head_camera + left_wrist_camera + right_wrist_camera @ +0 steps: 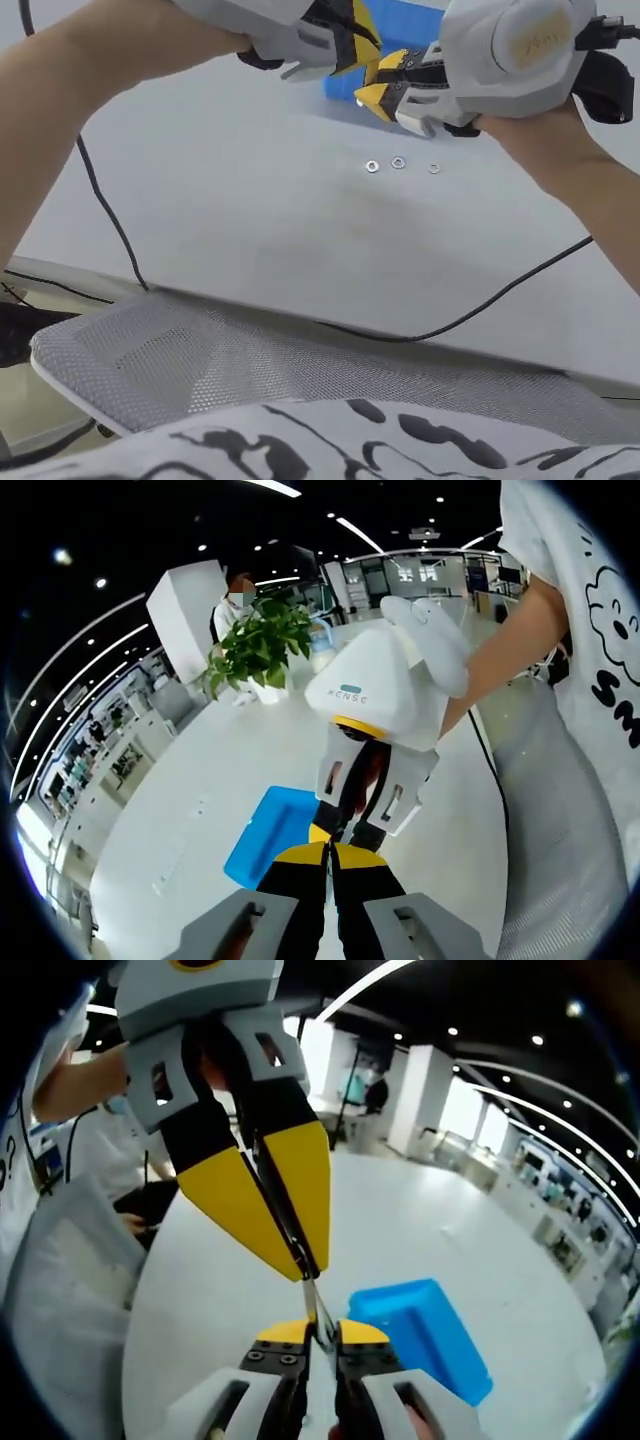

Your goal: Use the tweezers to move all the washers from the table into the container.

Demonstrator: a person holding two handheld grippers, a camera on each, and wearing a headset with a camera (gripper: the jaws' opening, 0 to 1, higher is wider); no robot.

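Observation:
Three small metal washers [372,166], [398,162], [434,168] lie in a loose row on the grey table [250,220]. Behind them stands the blue container [405,20], also in the gripper views [268,832] [420,1345]. Above the washers both grippers meet tip to tip. A thin metal pair of tweezers [312,1295] runs between them. My right gripper [320,1335] [382,78] is shut on one end. My left gripper [300,1252] [372,50] [332,852] is shut on the other end, facing it from the opposite side.
A black cable [110,220] runs down the table's left side and another [500,290] curves across the front right. A grey mesh chair back [250,360] sits below the table's near edge. A potted plant [255,645] and a person stand far off.

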